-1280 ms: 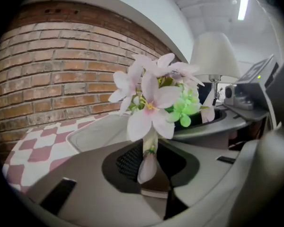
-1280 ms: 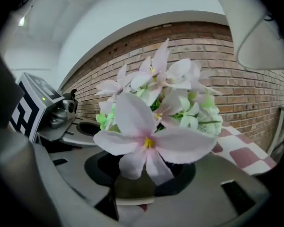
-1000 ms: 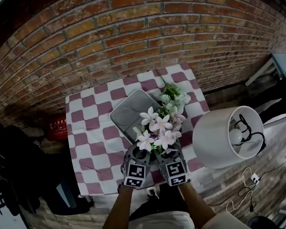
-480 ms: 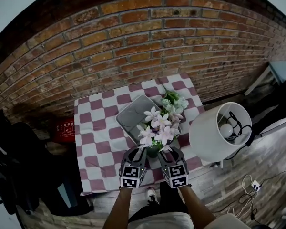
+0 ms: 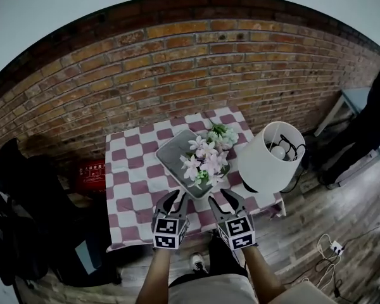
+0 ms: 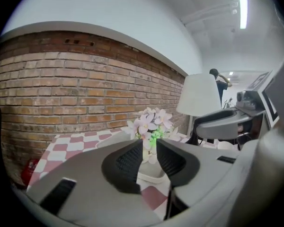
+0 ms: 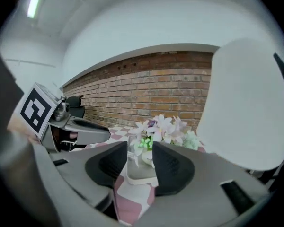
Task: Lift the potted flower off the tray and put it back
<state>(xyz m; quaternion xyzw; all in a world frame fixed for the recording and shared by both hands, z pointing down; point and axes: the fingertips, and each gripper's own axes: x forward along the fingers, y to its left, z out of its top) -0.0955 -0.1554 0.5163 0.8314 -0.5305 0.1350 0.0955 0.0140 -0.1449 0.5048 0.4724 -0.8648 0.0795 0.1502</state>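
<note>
the potted flower (image 5: 204, 162) stands on the tray (image 5: 172, 149), so the lift and return look done. at its six o'clock, left gripper (image 5: 177, 197) and right gripper (image 5: 230, 197) hang with jaws spread, empty.

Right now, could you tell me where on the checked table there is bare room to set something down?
The checked cloth is bare left of the tray, to the cloth's left edge, and along the near edge. The right side is crowded: the potted flower on the tray, a second bunch behind, the lampshade alongside.
</note>
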